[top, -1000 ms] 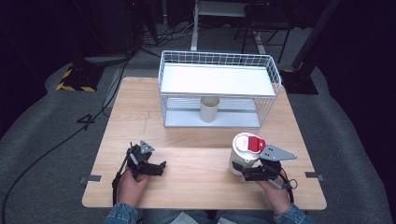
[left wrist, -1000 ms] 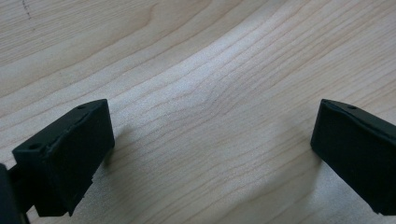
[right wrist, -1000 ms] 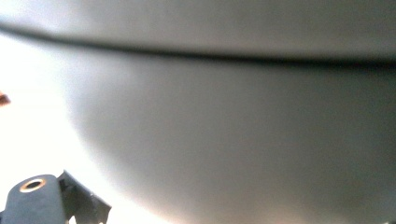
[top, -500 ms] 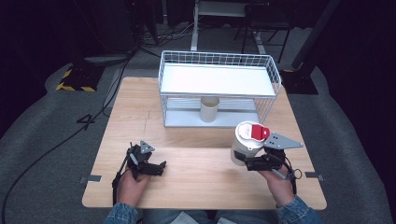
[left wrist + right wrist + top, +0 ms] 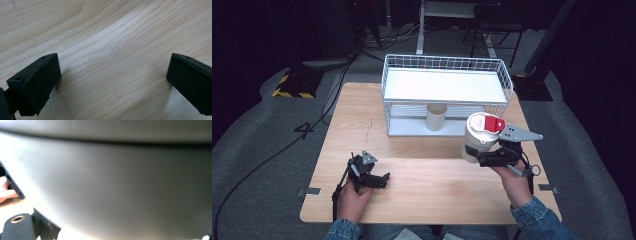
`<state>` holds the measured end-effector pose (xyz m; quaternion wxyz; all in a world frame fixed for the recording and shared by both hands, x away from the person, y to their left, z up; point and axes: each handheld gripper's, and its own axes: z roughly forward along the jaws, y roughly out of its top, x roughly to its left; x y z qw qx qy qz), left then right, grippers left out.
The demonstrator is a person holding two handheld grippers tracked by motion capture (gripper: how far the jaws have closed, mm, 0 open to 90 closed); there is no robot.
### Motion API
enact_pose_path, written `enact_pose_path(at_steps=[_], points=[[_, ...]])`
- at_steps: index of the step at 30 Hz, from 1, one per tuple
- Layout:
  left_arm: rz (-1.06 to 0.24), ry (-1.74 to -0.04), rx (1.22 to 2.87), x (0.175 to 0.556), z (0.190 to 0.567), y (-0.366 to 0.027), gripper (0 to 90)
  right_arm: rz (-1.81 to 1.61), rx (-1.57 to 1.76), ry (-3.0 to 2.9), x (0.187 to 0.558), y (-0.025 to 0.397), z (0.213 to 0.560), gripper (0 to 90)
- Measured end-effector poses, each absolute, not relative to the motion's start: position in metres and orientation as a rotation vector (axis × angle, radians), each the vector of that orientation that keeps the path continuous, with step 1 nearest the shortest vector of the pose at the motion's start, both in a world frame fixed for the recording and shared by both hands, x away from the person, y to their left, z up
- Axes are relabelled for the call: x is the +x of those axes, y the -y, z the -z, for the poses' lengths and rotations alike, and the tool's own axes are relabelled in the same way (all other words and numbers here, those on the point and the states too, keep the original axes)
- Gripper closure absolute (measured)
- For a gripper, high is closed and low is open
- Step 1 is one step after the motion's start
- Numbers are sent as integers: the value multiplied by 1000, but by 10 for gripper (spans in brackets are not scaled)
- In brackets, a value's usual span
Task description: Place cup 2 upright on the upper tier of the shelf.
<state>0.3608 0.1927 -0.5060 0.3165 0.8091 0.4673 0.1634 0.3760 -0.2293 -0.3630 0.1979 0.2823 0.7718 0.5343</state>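
A white canister with a red lid [image 5: 480,134] is held over the right side of the wooden table [image 5: 422,195], in front of the wire shelf. My right gripper [image 5: 483,158] is shut on its lower body, the jaws clamping its sides. In the right gripper view the canister's pale wall [image 5: 112,182] is pressed close to the camera, with one black jaw at the lower left. My left gripper [image 5: 379,180] rests low on the table at the front left. It is open, and between its jaws [image 5: 113,82] lies bare wood.
A white wire shelf basket [image 5: 447,65] stands at the back middle of the table. A beige cylinder cup [image 5: 436,117] stands under its upper tray. The person's hands come in from the front edge. Dark floor and cables surround the table.
The right gripper has carried the canister up and away from the person, toward the shelf's right front corner. The left gripper has stayed in place.
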Motion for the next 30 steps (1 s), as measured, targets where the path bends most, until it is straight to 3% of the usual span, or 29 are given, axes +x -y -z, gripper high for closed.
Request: enact_pose_path(at_steps=[30], points=[[-435,-1236,2127,362,506,-192,0,-1477,772,-2131,436,194,282,123]])
